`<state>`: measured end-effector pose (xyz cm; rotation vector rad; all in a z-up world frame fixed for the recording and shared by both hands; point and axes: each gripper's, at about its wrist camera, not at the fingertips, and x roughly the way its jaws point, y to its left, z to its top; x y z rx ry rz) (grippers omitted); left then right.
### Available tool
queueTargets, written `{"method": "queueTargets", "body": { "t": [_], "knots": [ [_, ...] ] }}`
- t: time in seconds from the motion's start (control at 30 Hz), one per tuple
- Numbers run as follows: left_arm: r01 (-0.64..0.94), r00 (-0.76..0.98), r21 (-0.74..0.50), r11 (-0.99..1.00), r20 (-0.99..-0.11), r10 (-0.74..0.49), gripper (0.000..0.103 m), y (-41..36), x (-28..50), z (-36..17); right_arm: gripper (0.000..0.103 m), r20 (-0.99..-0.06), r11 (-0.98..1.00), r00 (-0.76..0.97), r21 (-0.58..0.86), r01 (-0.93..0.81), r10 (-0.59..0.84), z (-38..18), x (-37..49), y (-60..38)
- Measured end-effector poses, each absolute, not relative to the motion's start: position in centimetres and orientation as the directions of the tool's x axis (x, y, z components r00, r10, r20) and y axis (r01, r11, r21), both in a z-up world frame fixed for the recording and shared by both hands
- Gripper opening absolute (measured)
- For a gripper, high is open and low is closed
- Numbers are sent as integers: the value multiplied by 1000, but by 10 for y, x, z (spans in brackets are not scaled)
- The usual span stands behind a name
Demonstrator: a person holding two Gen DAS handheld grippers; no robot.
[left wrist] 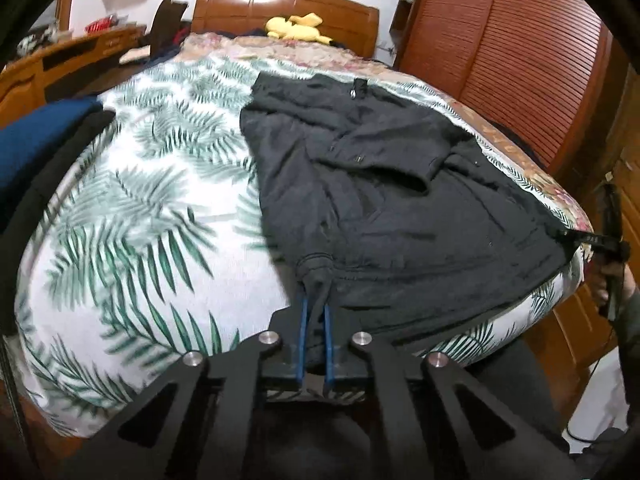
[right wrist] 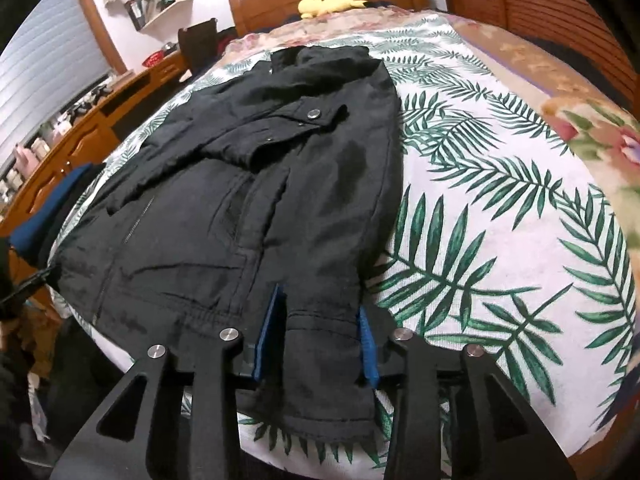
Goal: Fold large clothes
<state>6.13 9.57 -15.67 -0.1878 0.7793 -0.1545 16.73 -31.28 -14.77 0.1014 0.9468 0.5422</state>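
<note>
Both grippers, left [left wrist: 316, 312] and right [right wrist: 318, 320], clamp fingers on the black jacket's [left wrist: 392, 200] hem.

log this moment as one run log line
left gripper: shut on jacket hem corner | right gripper: shut on hem | black jacket: flat on bed

Home bedroom, bed [left wrist: 140, 200] with leaf-print cover, wooden headboard [left wrist: 280, 4], louvred wardrobe [left wrist: 500, 40], plush toy [left wrist: 296, 26]

Wooden headboard [left wrist: 286, 8], slatted wardrobe [left wrist: 500, 40]
</note>
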Motion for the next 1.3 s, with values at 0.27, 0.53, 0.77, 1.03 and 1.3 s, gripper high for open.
{"method": "queueTargets", "body": {
  "t": [0.27,0.53,0.77,1.03,1.3],
  "knots": [
    [81,837,-193,978,-520,-172,1,97,41,-61,13,-566,835,618,308,-456,546,-35,149,-309],
    [86,898,-134,987,-418,-136,1,101,13,10,7,-452,803,670,230,-550,588,51,105,-297],
    [101,928,-112,989,-348,-135,1,105,-19,52,7,-381,794,701,199,-574,603,96,71,-307],
    [116,955,-106,988,-261,-141,1,105,-63,87,6,-309,798,740,143,-585,598,140,25,-324],
    [85,930,-114,990,-348,-119,1,108,-27,57,6,-392,809,721,122,-575,572,112,31,-318]
  ]
}}
